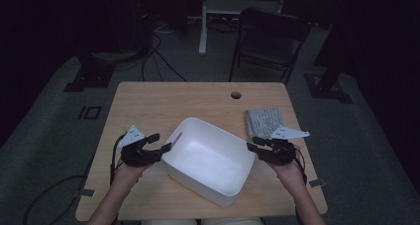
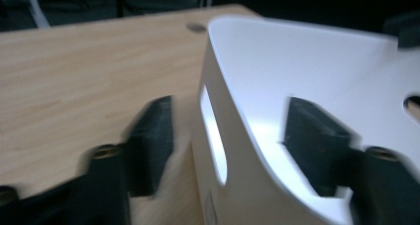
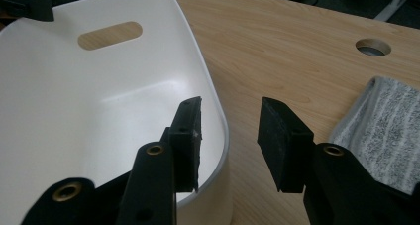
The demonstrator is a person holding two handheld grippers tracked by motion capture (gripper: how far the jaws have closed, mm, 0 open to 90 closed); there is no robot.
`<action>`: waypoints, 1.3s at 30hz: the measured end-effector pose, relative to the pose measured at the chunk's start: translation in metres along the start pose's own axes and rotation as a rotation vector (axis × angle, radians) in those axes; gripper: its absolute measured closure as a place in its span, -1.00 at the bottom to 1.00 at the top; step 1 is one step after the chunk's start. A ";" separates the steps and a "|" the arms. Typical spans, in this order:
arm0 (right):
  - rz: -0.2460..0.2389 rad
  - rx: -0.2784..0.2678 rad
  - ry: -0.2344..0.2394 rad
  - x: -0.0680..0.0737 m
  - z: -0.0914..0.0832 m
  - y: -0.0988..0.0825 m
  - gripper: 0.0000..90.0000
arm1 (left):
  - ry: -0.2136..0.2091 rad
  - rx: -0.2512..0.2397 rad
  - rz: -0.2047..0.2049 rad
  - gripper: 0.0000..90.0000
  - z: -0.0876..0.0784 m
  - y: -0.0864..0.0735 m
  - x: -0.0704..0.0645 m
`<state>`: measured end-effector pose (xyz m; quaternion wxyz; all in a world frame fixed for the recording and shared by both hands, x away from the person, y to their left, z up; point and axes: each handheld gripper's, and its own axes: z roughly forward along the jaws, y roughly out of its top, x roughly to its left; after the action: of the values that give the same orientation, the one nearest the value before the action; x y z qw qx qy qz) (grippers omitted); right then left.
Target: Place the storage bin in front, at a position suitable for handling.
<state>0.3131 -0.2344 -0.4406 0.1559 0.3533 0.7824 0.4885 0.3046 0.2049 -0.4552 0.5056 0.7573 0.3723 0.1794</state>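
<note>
A white plastic tub [image 1: 203, 155] stands empty on the wooden table [image 1: 163, 101], turned at an angle, with an oval handle slot [image 3: 110, 35] in each end wall. My left gripper [image 1: 162, 141] straddles the tub's left end wall [image 2: 233, 150], one jaw outside and one inside. A gap shows on both sides of that wall. My right gripper [image 1: 253, 143] straddles the right end rim [image 3: 224, 136] the same way, its pads clear of the plastic. A folded grey towel [image 1: 265, 122] lies flat behind the right gripper.
A round cable hole [image 1: 236, 94] sits near the table's far edge. A dark folding chair [image 1: 272, 36] and a white stand leg [image 1: 203, 22] are beyond the table. Cables trail on the floor at the left.
</note>
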 end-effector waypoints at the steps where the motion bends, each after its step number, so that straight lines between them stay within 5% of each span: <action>1: -0.004 0.003 -0.010 0.000 0.000 -0.001 0.41 | -0.003 0.006 0.007 0.04 0.001 -0.001 -0.001; 8: -0.010 0.018 -0.004 -0.001 0.004 -0.001 0.69 | -0.004 0.041 0.068 0.39 0.001 0.001 -0.010; 12: -0.017 0.018 0.002 -0.001 0.006 0.002 0.85 | 0.039 0.042 0.102 0.48 0.000 0.000 -0.017; 16: -0.029 0.027 0.007 -0.004 0.011 0.005 0.91 | 0.042 0.023 0.056 0.50 -0.003 -0.002 -0.018; 23: -0.033 0.023 0.012 -0.014 0.023 0.013 0.89 | 0.070 -0.008 0.071 0.61 -0.014 -0.003 -0.024; 39: -0.019 0.011 0.045 -0.029 0.041 0.024 0.87 | 0.089 0.019 0.048 0.61 -0.020 -0.003 -0.031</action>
<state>0.3674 -0.2207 -0.4418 0.1408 0.3355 0.7919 0.4904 0.2704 0.1952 -0.4465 0.4768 0.7623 0.3776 0.2213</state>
